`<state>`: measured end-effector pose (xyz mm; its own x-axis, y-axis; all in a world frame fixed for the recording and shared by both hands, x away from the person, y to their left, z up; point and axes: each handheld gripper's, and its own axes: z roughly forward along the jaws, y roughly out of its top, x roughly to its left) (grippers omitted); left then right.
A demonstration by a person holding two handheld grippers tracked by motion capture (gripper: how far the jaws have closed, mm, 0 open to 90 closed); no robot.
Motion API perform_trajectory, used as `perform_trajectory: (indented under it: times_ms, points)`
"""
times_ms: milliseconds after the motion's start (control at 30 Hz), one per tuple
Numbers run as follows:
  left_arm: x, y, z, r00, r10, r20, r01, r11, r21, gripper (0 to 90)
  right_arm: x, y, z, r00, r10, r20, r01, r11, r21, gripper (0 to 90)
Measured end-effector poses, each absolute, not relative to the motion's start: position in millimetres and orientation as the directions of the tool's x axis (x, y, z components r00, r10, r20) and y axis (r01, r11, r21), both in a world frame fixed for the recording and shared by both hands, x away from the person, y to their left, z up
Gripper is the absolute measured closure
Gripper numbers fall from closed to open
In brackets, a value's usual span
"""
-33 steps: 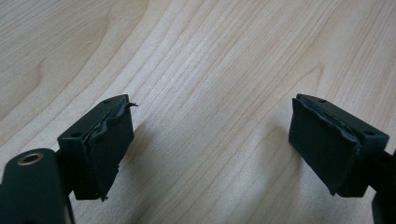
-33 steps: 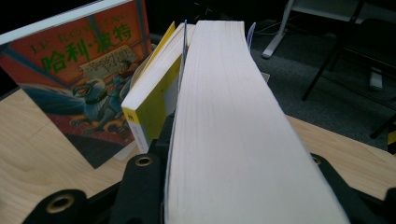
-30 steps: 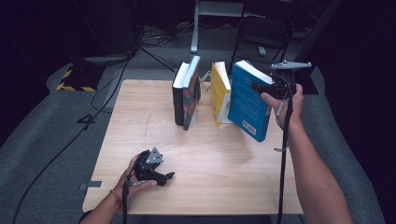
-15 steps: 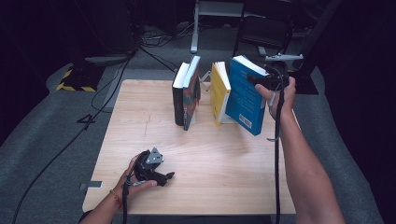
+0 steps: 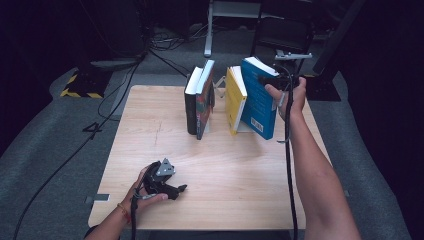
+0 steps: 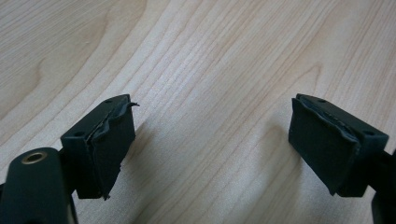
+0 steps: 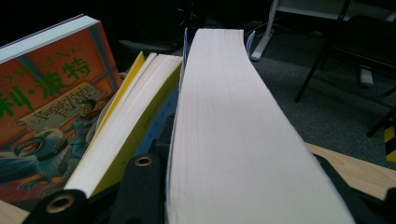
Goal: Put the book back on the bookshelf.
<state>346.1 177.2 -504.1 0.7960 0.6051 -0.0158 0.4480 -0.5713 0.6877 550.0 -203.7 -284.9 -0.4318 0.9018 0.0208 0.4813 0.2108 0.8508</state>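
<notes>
A thick blue book (image 5: pixel 257 100) stands tilted at the back right of the wooden table (image 5: pixel 240 175), leaning toward a yellow book (image 5: pixel 234 100). My right gripper (image 5: pixel 272 80) is shut on the blue book's upper edge. In the right gripper view its white page block (image 7: pixel 233 130) runs between the jaws, with the yellow book (image 7: pixel 130 135) just left of it. Farther left stand a dark book (image 5: pixel 191 102) and an orange-covered book (image 5: pixel 204 100). My left gripper (image 5: pixel 177 190) rests at the table's front left. Its jaws are open over bare wood (image 6: pixel 210 70).
A white folding book rack (image 5: pixel 218 85) sits between the book pairs. Behind the table are a chair (image 5: pixel 280 35), a white stand (image 5: pixel 210 30) and floor cables (image 5: pixel 100 115). A yellow-black striped block (image 5: pixel 80 85) lies on the floor at left.
My right hand has carried the blue book leftward, closer to the yellow book. The left gripper has stayed where it was.
</notes>
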Motion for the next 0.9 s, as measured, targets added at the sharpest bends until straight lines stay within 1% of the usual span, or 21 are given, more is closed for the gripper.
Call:
perform_trajectory:
  times_ms: [133, 400, 500, 633, 767, 900]
  points:
    - [346.0, 177.0, -504.2, 0.800, 0.600, -0.015, 0.444, -0.573, 0.689, 14.6, 557.8, -201.7, -288.6, -0.423, 0.905, 0.041, 0.486, 0.189, 0.853, 61.1]
    - [345.3, 176.5, -504.2, 0.813, 0.582, -0.017, 0.432, -0.583, 0.688, 14.6, 570.8, -191.1, -294.8, -0.387, 0.922, 0.023, 0.467, 0.174, 0.867, 61.2]
    - [345.2, 176.4, -504.3, 0.814, 0.581, -0.018, 0.431, -0.583, 0.689, 14.5, 573.0, -191.5, -297.1, -0.381, 0.924, 0.036, 0.458, 0.154, 0.875, 61.1]
    - [345.2, 176.3, -504.3, 0.815, 0.579, -0.018, 0.430, -0.584, 0.689, 14.5, 572.9, -192.1, -298.9, -0.381, 0.924, 0.042, 0.446, 0.143, 0.884, 61.1]
    - [344.9, 176.2, -504.3, 0.816, 0.578, -0.017, 0.429, -0.584, 0.689, 14.5, 567.0, -192.0, -305.6, -0.385, 0.923, 0.022, 0.433, 0.159, 0.887, 60.9]
    - [345.1, 176.1, -504.3, 0.816, 0.577, -0.018, 0.429, -0.584, 0.689, 14.4, 559.6, -194.7, -309.9, -0.387, 0.921, 0.031, 0.424, 0.149, 0.893, 60.8]
